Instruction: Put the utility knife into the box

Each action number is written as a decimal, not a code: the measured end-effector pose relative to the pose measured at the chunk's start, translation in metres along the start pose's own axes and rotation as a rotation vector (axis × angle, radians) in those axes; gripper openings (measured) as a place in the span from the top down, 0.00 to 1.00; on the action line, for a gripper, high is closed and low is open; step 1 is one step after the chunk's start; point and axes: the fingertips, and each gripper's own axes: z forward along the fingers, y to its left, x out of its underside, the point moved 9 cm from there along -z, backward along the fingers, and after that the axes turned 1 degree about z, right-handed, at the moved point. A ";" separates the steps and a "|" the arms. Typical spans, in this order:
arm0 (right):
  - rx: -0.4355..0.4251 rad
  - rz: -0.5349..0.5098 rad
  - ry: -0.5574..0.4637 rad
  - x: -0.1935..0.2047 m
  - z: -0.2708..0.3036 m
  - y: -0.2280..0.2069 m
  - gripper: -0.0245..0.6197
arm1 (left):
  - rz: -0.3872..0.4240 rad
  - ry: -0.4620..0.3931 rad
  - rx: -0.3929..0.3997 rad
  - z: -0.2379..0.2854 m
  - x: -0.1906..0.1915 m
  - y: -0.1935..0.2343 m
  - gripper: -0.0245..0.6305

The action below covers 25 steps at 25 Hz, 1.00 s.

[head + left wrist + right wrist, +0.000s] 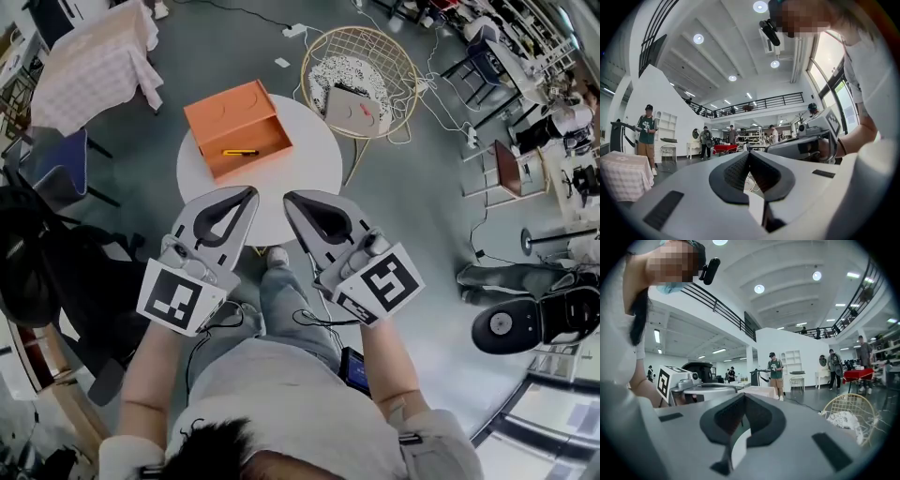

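The yellow utility knife [240, 152] is seen lying inside the open orange box [225, 105], which is set on the round white bench [314, 155]. The left tongs [251, 193] and the right tongs [289, 198] are held side by side over the bench's near part. Both are closed tip to tip, with nothing gripped.
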 end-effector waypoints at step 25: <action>-0.028 -0.041 -0.070 -0.020 -0.025 0.040 0.95 | 0.040 -0.051 -0.038 -0.031 -0.019 -0.024 0.95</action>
